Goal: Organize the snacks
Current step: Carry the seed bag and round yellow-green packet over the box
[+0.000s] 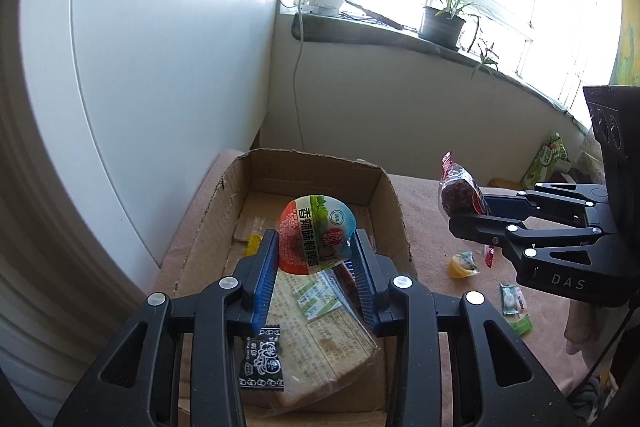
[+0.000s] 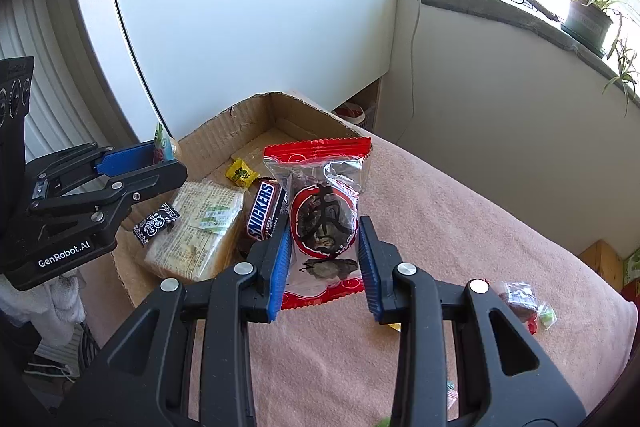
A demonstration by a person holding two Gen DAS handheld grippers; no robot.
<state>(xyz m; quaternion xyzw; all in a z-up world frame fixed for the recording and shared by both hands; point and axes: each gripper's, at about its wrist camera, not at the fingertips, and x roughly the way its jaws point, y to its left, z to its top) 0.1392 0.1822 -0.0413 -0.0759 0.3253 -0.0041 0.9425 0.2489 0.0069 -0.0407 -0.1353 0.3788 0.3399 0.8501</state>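
Item 1: left gripper (image 1: 316,251), black w/ blue pads, pitched down over the open brown cardboard box (image 1: 384,187). Jaws part-closed, clamped on a round foil-lidded snack cup w/ red, green & blue print (image 1: 316,239), lid facing camera, held above box floor.

Item 2: right gripper (image 2: 325,259), same build, pitched down over the pink-cloth desk (image 2: 460,227), at 3 o'clock of the box. Jaws part-closed, gripping a clear snack packet w/ red crimped ends & dark contents (image 2: 320,215), upright.

Box contents (right wrist view): clear-wrapped cracker block (image 2: 200,231); black-and-white sweet (image 2: 156,223) at its 9 o'clock; brown Snickers bar (image 2: 264,211) at its 3 o'clock; yellow wrapped sweet (image 2: 240,175) at its 1 o'clock.

Desk, loose: small wrapped sweets (image 2: 528,303) at 3 o'clock of right gripper.
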